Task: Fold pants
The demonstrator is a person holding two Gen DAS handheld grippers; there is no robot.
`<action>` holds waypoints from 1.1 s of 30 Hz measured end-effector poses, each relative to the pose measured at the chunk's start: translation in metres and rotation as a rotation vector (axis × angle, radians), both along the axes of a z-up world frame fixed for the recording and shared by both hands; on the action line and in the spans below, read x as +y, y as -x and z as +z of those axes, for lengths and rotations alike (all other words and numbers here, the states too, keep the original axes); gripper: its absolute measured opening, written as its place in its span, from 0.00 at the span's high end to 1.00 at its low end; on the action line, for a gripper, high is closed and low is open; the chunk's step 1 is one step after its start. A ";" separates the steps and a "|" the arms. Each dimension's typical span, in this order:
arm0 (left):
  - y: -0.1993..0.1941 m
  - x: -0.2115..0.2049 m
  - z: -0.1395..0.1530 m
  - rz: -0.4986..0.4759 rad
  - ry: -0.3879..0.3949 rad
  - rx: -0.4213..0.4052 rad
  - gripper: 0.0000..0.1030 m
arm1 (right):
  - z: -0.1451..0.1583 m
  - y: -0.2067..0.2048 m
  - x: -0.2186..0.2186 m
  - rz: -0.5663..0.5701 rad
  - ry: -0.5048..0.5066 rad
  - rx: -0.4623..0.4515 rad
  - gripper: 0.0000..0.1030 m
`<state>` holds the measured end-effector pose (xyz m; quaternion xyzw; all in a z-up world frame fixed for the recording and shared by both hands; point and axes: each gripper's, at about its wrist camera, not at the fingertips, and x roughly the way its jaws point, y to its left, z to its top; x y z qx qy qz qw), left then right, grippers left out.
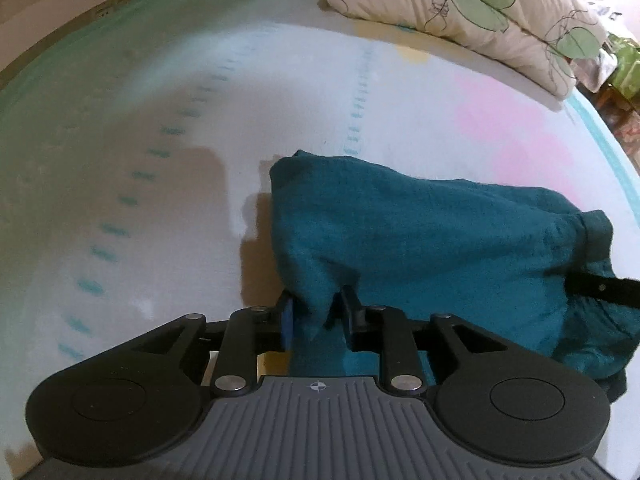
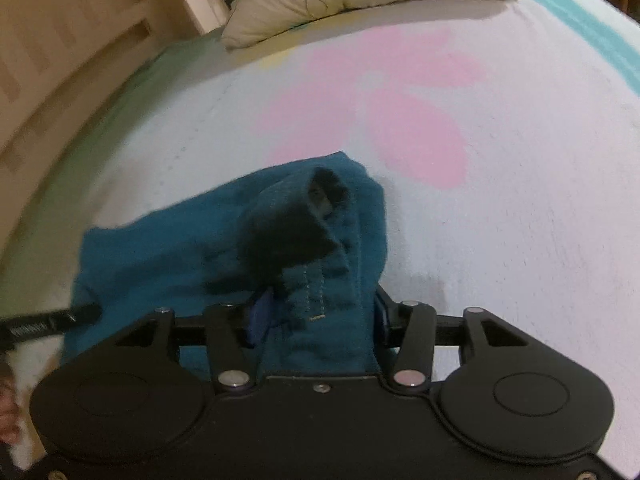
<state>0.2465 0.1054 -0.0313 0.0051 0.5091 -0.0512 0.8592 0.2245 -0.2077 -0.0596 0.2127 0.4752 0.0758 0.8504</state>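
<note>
teal pants [image 1: 420, 240] bunched on the bedsheet [image 1: 160, 160], spread just ahead of both claws. left gripper [image 1: 318, 316] clamped on a fold of the pants — cloth pinched between its pads. right gripper [image 2: 320, 316] clamped on a thick wad near the stitched hem. pillow [image 1: 460, 8] far ahead, well apart.

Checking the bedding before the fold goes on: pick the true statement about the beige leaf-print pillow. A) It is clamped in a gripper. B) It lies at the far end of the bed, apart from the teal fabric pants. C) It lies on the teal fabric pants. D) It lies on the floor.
B: the beige leaf-print pillow rests at the bed's far end, with bare white sheet between it and the teal fabric pants.
</note>
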 end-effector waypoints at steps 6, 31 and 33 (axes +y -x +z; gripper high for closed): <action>0.023 0.002 0.036 0.054 -0.131 -0.099 0.77 | 0.039 0.027 -0.011 -0.060 0.094 -0.076 0.42; 0.090 -0.059 0.003 0.031 -0.071 -0.003 0.77 | 0.011 0.074 0.072 0.137 0.174 -0.037 0.78; 0.092 -0.059 0.003 0.025 -0.076 -0.008 0.77 | 0.011 0.070 0.071 0.140 0.175 -0.043 0.78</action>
